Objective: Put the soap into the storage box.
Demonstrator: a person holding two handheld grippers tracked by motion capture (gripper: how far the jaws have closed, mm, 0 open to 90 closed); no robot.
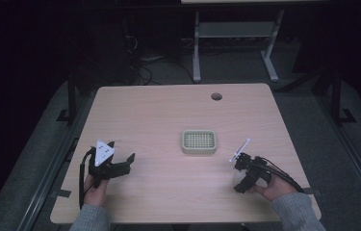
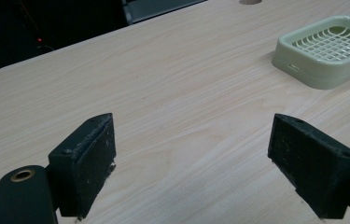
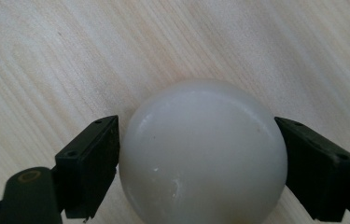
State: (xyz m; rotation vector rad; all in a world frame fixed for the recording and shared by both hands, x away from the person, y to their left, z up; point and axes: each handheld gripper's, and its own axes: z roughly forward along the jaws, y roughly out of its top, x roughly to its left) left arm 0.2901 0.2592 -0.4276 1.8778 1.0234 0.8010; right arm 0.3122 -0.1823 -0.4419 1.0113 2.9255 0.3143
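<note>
between right gripper jaws, white ball pinched, left gripper jaws spread, slotted tray empty

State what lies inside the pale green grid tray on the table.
The tray holds nothing on its visible grid; its near wall hides the closest strip, and anything beneath the grid cannot be seen.

The desk is light wood with 1 round hole near its far edge. A pale green basket lies near the middle, and a white ball lies near the right edge.
</note>
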